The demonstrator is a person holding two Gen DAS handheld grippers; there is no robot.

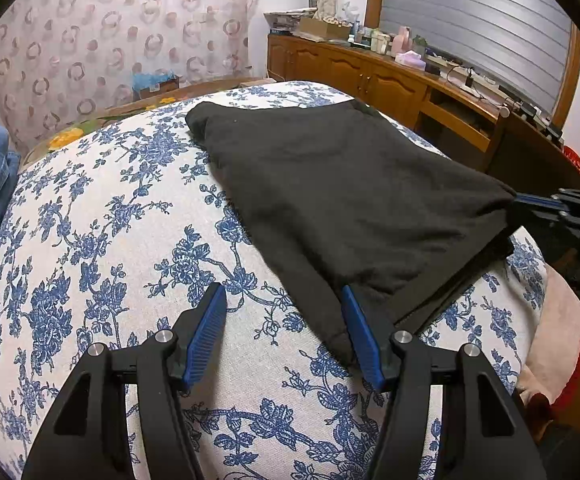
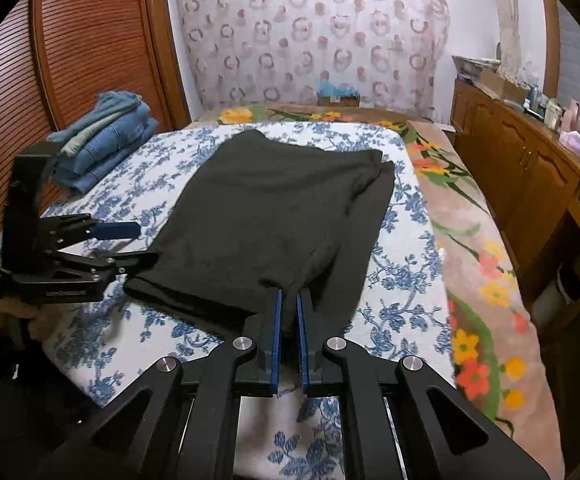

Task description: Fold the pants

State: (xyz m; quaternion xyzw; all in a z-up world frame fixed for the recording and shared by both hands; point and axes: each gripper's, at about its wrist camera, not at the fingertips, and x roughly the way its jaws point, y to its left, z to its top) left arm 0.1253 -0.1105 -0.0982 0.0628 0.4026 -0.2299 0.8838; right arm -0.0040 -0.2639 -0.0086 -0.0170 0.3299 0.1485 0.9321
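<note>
We see the bed (image 2: 402,224), spread with a white sheet printed in blue flowers, carrying the black pants (image 2: 273,216) along its middle: plain matte fabric, doubled into a long flat slab with one layer's edge peeking past the other at the far end. Our right tongs (image 2: 287,300) are clamped on the near corner, while our left tongs (image 1: 283,300) stand apart, one pad at the fabric's near edge.

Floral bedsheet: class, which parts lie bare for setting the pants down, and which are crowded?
Bare floral bedsheet lies between the black pants and the stacked jeans, and also nearer than the pants' near edge. Crowded: the pants' near corners, where the left tool and right tool work.
</note>
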